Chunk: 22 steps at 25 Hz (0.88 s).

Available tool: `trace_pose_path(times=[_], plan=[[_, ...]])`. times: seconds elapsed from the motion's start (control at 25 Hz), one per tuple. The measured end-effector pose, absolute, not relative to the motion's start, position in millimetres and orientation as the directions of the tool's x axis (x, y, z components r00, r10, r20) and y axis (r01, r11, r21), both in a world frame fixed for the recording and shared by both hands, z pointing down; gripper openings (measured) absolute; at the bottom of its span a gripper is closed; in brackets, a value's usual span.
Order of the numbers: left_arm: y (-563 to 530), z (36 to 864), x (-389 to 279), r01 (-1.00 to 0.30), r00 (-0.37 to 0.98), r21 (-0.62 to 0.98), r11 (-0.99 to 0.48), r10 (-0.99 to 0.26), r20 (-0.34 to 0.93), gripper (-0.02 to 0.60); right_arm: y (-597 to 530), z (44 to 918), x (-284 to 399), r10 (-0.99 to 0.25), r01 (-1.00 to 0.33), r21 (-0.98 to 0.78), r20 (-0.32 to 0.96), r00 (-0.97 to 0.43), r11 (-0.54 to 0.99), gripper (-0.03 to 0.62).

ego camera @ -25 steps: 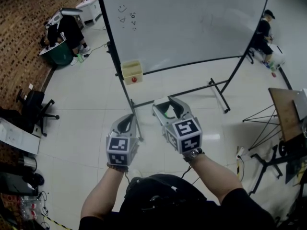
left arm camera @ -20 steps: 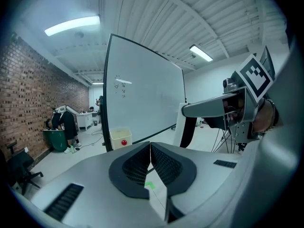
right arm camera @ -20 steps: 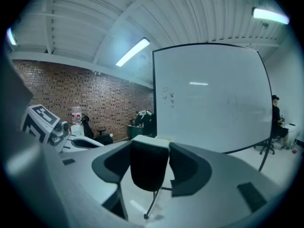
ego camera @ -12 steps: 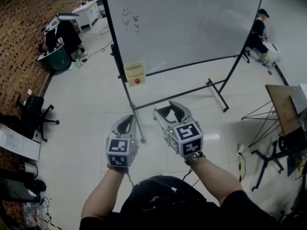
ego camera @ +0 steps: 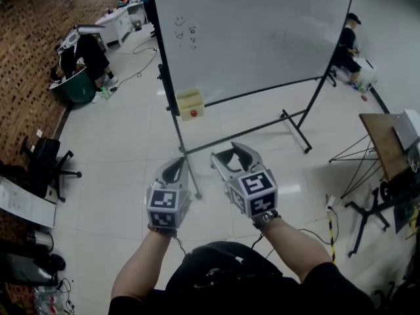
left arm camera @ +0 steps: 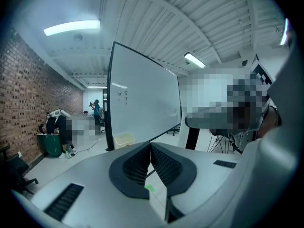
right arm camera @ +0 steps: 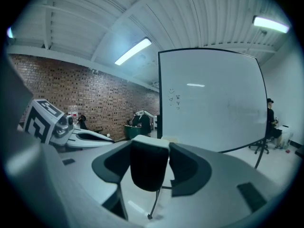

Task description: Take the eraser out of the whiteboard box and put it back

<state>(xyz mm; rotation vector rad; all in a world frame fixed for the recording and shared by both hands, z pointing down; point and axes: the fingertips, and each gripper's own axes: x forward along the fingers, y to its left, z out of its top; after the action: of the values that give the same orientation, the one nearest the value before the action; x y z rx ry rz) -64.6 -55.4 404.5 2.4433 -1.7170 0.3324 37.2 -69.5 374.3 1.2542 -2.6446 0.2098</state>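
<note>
My right gripper (right arm camera: 150, 152) is shut on the eraser (right arm camera: 149, 169), a black block with a white top that stands upright between the pads. In the head view the right gripper (ego camera: 231, 155) is held out in front of the person, short of the whiteboard (ego camera: 256, 31). The pale yellow whiteboard box (ego camera: 189, 102) hangs at the board's lower left corner, with a small red thing (ego camera: 193, 113) on its front. The box (left arm camera: 124, 139) also shows past the left jaws. My left gripper (ego camera: 176, 167) is shut with nothing in it, its tips meeting (left arm camera: 150, 146).
The whiteboard stands on a black frame with feet (ego camera: 298, 133) on the tiled floor. A person (ego camera: 346, 44) sits at the far right, another bends over a green bin (ego camera: 73, 87) at the left. An office chair (ego camera: 46, 156) and a table (ego camera: 390, 146) flank the floor.
Both grippers have drifted forward toward the whiteboard, side by side. The box and board now sit a little further right in the head view. Neither gripper's jaws have changed.
</note>
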Motion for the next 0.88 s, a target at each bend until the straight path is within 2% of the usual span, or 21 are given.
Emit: trace_pose_path(times=[0.88], plan=[[-43, 404, -84, -0.938, 0.336, 0.003, -0.347, -0.907, 0.255, 0.002, -53, 371, 16, -0.751, -0.776, -0.022, 0.238, -0.616, 0.63, 0.27]])
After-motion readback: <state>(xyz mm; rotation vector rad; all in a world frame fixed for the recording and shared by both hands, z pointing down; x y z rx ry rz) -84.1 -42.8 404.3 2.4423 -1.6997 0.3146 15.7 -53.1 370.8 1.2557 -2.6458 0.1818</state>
